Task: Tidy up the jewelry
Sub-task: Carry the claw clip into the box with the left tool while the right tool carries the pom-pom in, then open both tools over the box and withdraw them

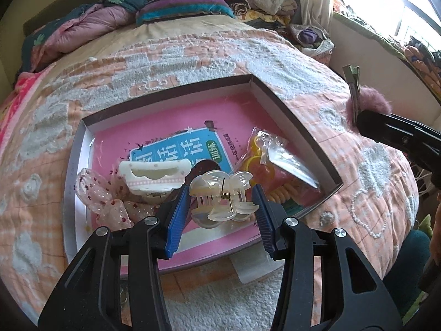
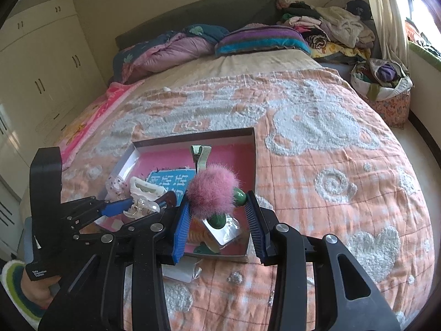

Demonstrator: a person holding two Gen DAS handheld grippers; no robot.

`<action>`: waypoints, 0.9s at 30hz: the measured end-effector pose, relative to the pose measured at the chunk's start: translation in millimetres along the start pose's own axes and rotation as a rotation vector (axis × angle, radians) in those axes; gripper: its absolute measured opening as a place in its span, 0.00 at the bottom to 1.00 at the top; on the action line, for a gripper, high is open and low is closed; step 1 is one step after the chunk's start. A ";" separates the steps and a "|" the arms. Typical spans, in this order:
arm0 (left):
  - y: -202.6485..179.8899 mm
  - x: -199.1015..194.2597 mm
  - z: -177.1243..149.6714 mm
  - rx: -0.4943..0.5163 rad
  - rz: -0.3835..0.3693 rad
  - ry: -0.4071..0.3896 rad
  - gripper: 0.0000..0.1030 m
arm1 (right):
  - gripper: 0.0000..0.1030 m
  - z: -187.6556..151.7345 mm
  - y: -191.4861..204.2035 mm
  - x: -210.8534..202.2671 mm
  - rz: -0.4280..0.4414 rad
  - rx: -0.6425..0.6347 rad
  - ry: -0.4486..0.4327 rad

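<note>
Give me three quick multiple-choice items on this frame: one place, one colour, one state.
1. Where does the box sit?
A. on the bed quilt
B. on a desk
C. on the floor

2. What colour is the pom-pom hair clip?
A. yellow
B. pink
C. black

3. How is the translucent claw clip at this moment?
A. lying on the quilt
B. buried under the book
C. held between the left hand-held gripper pads

Key: 1 A, the orange quilt surrounds the box; 2 B, fluffy pink ball in the right hand-held gripper; 3 C, both blue pads press its sides above the box.
</note>
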State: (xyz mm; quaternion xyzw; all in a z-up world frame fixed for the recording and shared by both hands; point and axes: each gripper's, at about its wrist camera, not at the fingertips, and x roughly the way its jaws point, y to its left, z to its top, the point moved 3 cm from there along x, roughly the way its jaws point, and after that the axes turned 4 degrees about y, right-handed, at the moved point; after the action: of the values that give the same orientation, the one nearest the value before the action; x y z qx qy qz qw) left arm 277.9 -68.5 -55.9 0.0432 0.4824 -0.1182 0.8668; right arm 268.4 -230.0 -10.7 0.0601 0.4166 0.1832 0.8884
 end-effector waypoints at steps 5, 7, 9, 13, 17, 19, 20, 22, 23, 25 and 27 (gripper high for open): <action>0.2 5.0 -2.5 -0.002 -0.009 0.012 0.37 | 0.36 -3.0 -0.8 9.4 0.000 -0.003 0.018; -0.2 5.9 -2.6 0.001 -0.005 0.010 0.37 | 0.36 -3.1 -1.9 12.8 0.000 -0.002 0.023; 0.6 7.1 -2.8 -0.004 -0.008 0.014 0.37 | 0.36 -3.4 -2.6 15.9 -0.003 -0.001 0.029; 3.2 11.4 -5.0 -0.011 -0.008 0.024 0.37 | 0.36 -6.0 -3.7 24.6 -0.003 0.001 0.046; 4.0 11.5 -7.8 -0.005 -0.004 0.028 0.37 | 0.36 -7.1 -2.3 35.3 -0.003 0.004 0.061; 5.9 11.2 -9.9 -0.004 0.002 0.031 0.38 | 0.36 -7.4 -0.1 40.4 -0.005 0.000 0.067; 6.9 10.6 -10.8 -0.005 0.003 0.029 0.41 | 0.37 -7.4 0.8 42.6 -0.005 0.000 0.071; 9.4 8.7 -10.6 -0.010 0.011 0.024 0.46 | 0.39 -7.6 2.7 45.7 -0.005 0.003 0.075; 10.3 7.5 -10.2 -0.012 0.013 0.021 0.46 | 0.42 -7.8 3.1 45.7 -0.005 0.006 0.073; 11.9 4.9 -9.6 -0.016 0.020 0.015 0.46 | 0.47 -7.3 4.0 39.4 0.009 0.013 0.056; 13.0 1.5 -9.3 -0.019 0.026 0.010 0.49 | 0.60 -7.4 3.2 29.4 0.011 0.024 0.033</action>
State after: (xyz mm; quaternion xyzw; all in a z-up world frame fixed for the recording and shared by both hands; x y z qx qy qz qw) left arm 274.2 -54.4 -62.6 0.0416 0.4873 -0.1021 0.8662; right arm 279.1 -216.4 -35.8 0.0702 0.4331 0.1841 0.8796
